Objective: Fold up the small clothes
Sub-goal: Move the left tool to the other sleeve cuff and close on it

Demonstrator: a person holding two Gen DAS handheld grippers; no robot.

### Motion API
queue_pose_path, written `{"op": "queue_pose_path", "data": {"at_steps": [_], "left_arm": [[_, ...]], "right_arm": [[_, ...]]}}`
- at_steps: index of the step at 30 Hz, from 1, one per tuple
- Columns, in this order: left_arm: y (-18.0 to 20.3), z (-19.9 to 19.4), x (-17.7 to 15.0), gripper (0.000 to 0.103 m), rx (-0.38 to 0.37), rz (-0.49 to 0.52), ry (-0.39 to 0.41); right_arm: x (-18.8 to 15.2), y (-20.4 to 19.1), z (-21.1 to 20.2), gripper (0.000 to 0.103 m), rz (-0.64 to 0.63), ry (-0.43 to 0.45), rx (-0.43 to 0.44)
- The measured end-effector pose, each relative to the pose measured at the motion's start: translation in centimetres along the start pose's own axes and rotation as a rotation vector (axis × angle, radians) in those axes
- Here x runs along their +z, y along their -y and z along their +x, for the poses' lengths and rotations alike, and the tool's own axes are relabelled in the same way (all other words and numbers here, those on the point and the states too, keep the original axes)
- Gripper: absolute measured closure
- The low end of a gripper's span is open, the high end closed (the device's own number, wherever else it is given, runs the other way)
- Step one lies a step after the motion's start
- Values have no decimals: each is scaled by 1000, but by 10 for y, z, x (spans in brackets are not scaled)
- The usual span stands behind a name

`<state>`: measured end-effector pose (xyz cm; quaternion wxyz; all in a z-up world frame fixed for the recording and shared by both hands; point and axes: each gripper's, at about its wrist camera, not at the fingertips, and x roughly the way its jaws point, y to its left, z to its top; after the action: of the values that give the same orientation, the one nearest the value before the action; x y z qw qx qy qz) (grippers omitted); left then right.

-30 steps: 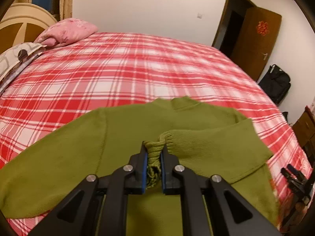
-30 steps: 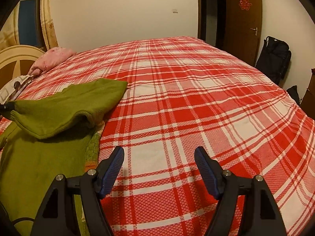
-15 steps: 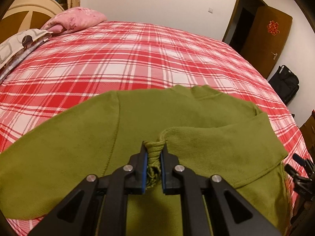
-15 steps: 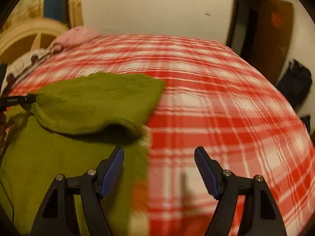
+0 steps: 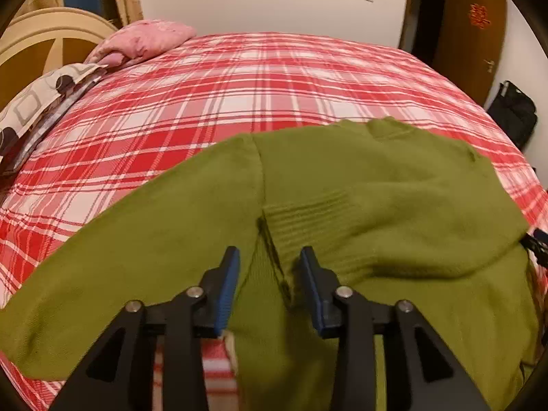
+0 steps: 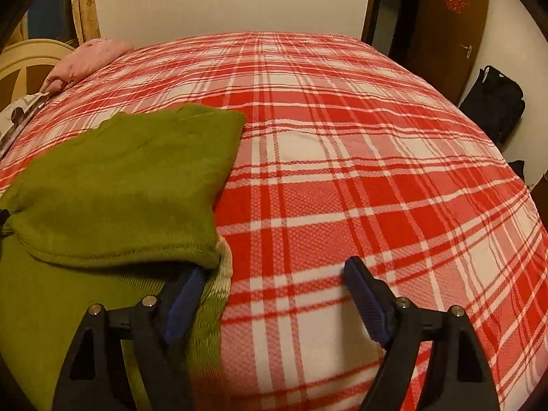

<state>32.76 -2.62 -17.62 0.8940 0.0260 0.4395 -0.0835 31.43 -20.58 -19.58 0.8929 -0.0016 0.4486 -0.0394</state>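
Observation:
A green knit sweater [image 5: 342, 178] lies on the red plaid bed [image 5: 239, 78]. Its right sleeve [image 5: 394, 226] is folded across the body, ribbed cuff [image 5: 301, 219] near the middle. The left sleeve [image 5: 137, 239] stretches out to the left. My left gripper [image 5: 269, 263] is open just behind the cuff, holding nothing. In the right wrist view the sweater [image 6: 120, 178] fills the left side. My right gripper [image 6: 274, 274] is wide open at the sweater's right edge, its left finger [image 6: 186, 291] tucked under the folded sleeve's edge, the right one over bare bedspread [image 6: 376, 171].
A pink pillow [image 5: 144, 39] and a patterned cushion [image 5: 37, 102] lie at the headboard on the left. A brown door [image 5: 472, 34] and a black bag [image 5: 513, 113] stand beyond the bed on the right.
My left gripper has opened and let go of the cuff, which now rests on the sweater's body. My right gripper has moved left to the sweater's right edge.

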Motion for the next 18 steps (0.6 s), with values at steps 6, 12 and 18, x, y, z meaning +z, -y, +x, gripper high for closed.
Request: {"op": "queue_pose_path", "data": {"at_steps": [6, 12, 18], "left_arm": [[20, -34, 10, 24, 13, 68, 128], [37, 7, 16, 24, 107, 119, 69], [25, 15, -7, 24, 113, 116, 11]], "right_arm": [[-1, -12, -38, 22, -20, 50, -107], [28, -70, -48, 22, -105, 141, 114], [31, -100, 2, 22, -171, 34, 37]]}}
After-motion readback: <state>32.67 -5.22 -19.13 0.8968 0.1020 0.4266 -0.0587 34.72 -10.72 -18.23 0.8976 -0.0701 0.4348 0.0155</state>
